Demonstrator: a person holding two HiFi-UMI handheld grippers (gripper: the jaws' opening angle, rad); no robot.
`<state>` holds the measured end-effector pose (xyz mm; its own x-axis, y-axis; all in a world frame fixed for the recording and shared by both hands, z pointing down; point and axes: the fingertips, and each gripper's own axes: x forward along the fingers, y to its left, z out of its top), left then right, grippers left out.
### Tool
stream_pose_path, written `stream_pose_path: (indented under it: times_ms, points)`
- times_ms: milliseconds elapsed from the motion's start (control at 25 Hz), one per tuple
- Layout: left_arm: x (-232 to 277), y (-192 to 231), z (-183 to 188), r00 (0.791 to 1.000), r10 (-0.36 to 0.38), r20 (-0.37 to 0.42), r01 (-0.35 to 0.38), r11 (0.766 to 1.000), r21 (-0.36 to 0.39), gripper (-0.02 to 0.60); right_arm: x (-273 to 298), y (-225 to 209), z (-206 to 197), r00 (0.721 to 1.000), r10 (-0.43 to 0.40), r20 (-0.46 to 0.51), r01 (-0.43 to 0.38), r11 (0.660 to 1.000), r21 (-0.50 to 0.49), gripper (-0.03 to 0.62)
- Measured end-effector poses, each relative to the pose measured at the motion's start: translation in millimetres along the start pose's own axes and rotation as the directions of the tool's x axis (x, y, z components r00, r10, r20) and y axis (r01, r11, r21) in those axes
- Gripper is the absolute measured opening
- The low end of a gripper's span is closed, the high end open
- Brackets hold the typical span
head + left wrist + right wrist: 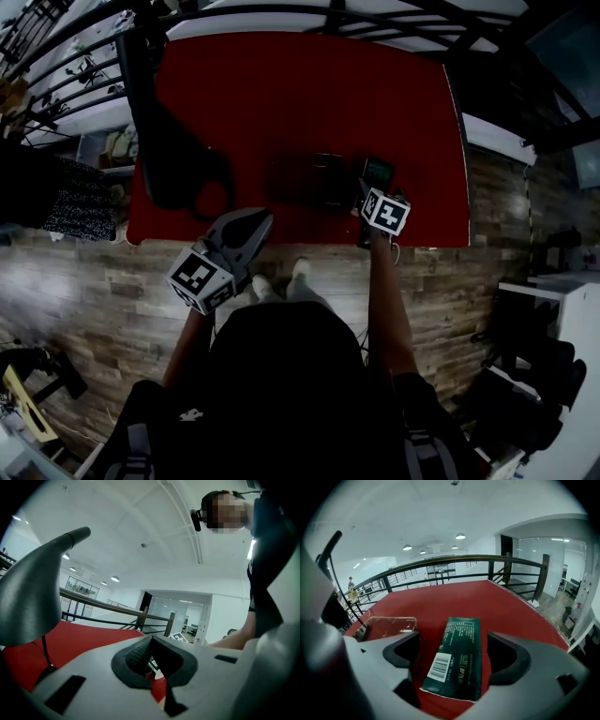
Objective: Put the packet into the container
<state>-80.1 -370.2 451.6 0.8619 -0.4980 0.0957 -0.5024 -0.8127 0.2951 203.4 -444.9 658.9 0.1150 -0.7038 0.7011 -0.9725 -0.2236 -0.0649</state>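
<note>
Packet first — a flat, dark green pouch, longer than it is wide, lying face up on the red counter. A white barcode label sits near its closer left corner, and lines of small pale print run along its length, too small to read. Its closer edge shows a thin pale seam. The long side points away from the camera, the near end swung slightly to the left.

It lies between the jaws of the right gripper, which are spread wide. One dark pad stands on each side of the pouch and neither presses on it, so the packet is loose on the counter, not gripped.

To the left of the packet, apart from it, stands the container — a clear, shallow box with rounded corners, open at the top and with nothing in it. From the head view the container sits near the middle of the counter's front half, with the packet just to its right.

The left gripper is held off the counter's near edge, over the wooden floor. Its jaws are clenched pad against pad, with nothing between them.

A dark railing runs behind the counter.
</note>
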Motion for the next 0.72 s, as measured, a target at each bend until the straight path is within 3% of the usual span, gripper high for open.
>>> stream_pose_path:
  times_ms: [360,520,720]
  points:
    - [10.6,2.4,-1.2,1.0,0.002,-0.014,-0.002,1.0,-0.002,0.009,38.7,-6.1,-20.9,0.986,-0.086,-0.14,0.074,0.993,-0.092,0.428]
    - [12.2,1.7,-2.1,1.0,0.009,-0.016,-0.009,1.0,0.003,0.009,47.6,-7.4,-31.4,0.978,-0.086,-0.192,0.066,0.992,-0.107,0.428]
    - [10.9,3.7,-5.2,1.0,0.02,0.009,-0.021,1.0,0.018,0.009,52.7,-8.4,-33.6,0.977,-0.097,-0.188,0.073,0.989,-0.128,0.428]
